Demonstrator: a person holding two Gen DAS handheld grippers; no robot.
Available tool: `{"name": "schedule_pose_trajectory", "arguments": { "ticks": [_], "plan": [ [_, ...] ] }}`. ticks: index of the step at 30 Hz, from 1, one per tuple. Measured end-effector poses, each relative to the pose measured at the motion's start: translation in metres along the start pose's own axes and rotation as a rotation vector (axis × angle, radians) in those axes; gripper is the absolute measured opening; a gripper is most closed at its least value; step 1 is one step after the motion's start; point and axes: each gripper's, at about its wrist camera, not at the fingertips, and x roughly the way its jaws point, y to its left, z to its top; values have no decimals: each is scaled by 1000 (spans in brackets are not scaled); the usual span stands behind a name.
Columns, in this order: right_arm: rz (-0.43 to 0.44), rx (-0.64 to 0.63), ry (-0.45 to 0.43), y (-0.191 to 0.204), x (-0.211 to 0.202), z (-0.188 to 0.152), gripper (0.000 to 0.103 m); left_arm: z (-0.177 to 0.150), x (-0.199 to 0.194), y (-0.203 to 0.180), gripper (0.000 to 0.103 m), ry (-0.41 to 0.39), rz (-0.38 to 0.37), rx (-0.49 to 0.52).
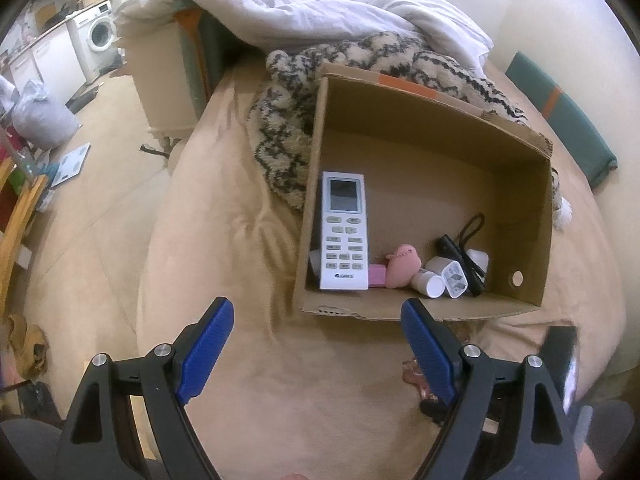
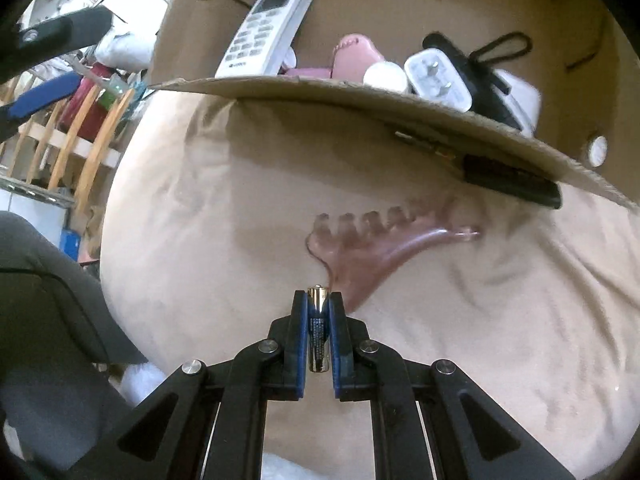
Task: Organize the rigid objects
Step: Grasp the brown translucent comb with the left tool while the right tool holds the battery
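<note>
Between the closed jaws of the right gripper [image 2: 319, 300] sits a battery [image 2: 318, 330], pinched lengthwise above the bed [image 2: 460, 340], likely bound for the cardboard box [image 1: 424, 308] ahead. That box already gathers the remote [image 1: 345, 232], a charger plug [image 1: 456, 280] and other small items. The left gripper [image 1: 318, 318] hovers before it, jaws wide and empty, while a hair claw clip [image 2: 360, 248] waits on the bed.

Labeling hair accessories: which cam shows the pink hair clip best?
Right wrist: the pink hair clip lies whole on the blanket, teeth visible. Left wrist shows only a sliver behind the left claw.
</note>
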Motion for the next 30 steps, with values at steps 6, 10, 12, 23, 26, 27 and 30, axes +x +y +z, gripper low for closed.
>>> {"name": "schedule_pose_trajectory", "arguments": {
  "ticks": [6,10,12,23,26,27,30],
  "plan": [
    [75,46,-199,-10,-76,-9,11,1,2,4,84,12,-9,-19],
    [69,43,-398,-17,-136,-5,11,-2,7,-2,84,22,7,6],
    [76,68,-466,-28,-158,-5,11,-4,10,-4,84,29,16,18],
    [29,42,-649,-46,-183,28,11,-11,20,-15,84,54,49,97],
    [61,104,-667,-58,-172,26,11,-24,29,-32,84,90,47,189],
    [72,128,-657,-62,-168,27,11,-28,33,-37,84,103,48,216],
    [80,139,-656,-63,-170,29,11,-42,51,-56,84,170,43,313]
  ]
}}
